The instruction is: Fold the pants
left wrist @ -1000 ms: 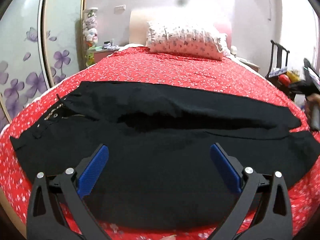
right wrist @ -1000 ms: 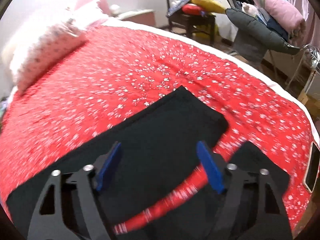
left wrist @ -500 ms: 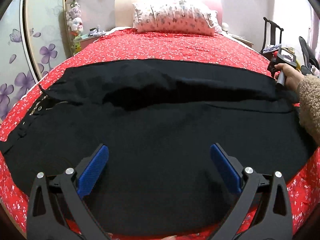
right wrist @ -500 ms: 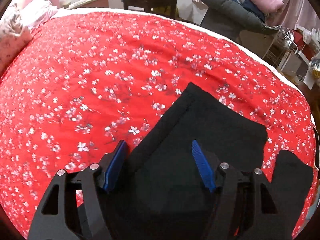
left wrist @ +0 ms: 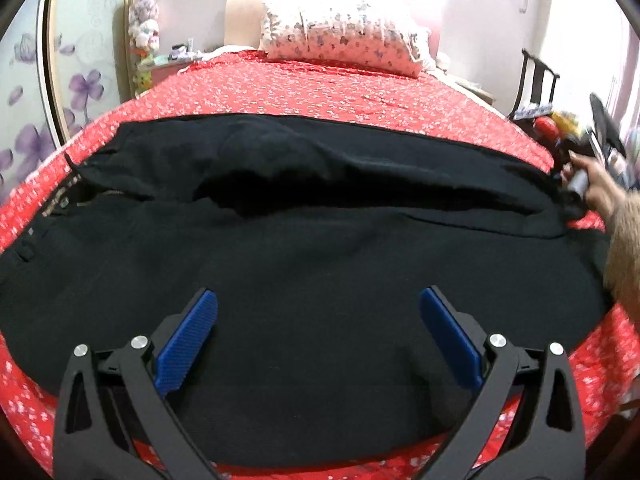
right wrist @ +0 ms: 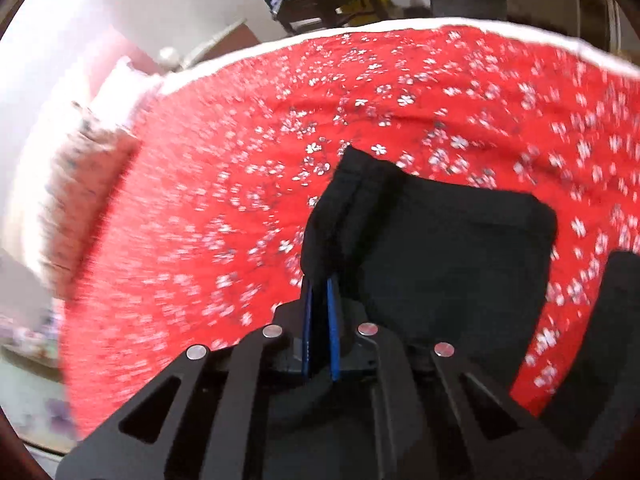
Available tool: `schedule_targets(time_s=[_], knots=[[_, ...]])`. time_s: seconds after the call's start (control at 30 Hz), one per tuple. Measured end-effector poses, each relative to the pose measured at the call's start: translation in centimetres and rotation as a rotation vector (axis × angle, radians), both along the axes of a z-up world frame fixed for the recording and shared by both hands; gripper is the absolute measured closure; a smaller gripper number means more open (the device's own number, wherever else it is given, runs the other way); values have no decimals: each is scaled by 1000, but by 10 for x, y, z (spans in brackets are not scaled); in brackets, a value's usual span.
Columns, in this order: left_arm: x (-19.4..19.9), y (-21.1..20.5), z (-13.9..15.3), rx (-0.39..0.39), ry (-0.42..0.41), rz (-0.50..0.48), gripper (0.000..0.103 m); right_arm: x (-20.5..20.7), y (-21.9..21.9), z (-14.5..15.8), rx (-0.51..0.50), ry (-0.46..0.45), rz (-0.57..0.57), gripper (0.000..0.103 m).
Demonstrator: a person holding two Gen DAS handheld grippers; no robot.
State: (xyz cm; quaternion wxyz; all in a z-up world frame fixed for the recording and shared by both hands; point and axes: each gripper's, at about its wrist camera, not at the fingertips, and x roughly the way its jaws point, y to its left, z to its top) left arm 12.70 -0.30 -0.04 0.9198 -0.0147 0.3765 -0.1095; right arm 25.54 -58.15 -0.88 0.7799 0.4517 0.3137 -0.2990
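pants (left wrist: pixel 304 280) lie spread across the red flowered bedspread (left wrist: pixel 320 92) right under your left gripper (left wrist: pixel 318 332), black cloth filling most of that view from the waistband on the left to the leg ends on the right. your left gripper hangs over the near leg with its blue pads (left wrist: pixel 188 340) spread wide, nothing between them and no cloth touched as far as the view shows. past it, the far leg lies partly over the near one, with a dark fold between the two.

your right gripper (right wrist: pixel 320 280) has just been closing and now has its blue pads pressed almost together on the hem corner of the far leg, pinching the pants; the black cloth bunches up over the fingertips and stands lifted a little off the bedspread. beside it on the right the rest of that leg end lies flat, and the other leg end shows at the right edge of that view. from the left wrist view your right hand (left wrist: pixel 596 188) shows at that same leg end, sleeve (left wrist: pixel 624 252) over the cloth.

farther back, a flowered pillow (left wrist: pixel 340 40) sits at the head of the bed, a dark chair (left wrist: pixel 536 84) stands beyond the right side.
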Motion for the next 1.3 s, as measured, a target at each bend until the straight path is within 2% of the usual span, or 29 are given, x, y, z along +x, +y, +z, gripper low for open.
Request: schedule_targets(time_s=[0.07,0.17,0.3,0.43,0.6,0.73,0.83,0.93,1.0,1.03,1.1,1.2,1.23,1.3], knots=[[1,5,1,-36,0,9,2,-19,1,7,22,-65,15,96],[-1,15,4,-101,-12,30,2,-59,10,29,33,-210,64,96],[-9,34,8,-235,-92,70,2,-121,26,50,7,-308,116,97],[-12,41,11,-260,-112,96,2,-202,44,50,42,-395,116,97],[-17,42,14,-263,-134,69,2,-267,68,17,128,-382,64,97],[-12,50,28,-263,-134,57,2,-276,68,-13,242,-333,28,97],[11,64,52,-330,-128,46,2,-274,65,-14,233,-317,43,97],[66,76,79,-331,-69,80,2,-272,65,-19,228,-279,58,97],[104,81,85,-341,-23,128,2,-273,64,-24,241,-276,64,97],[121,82,85,-342,10,147,2,-274,63,-24,243,-276,70,97],[171,85,78,-351,130,191,2,-268,63,-24,240,-271,82,97],[235,81,57,-293,259,298,3,-264,62,-24,224,-256,104,97],[244,80,51,-278,280,316,4,-262,62,-23,215,-248,113,97],[276,76,37,-244,338,360,13,-259,61,-22,201,-236,132,97]])
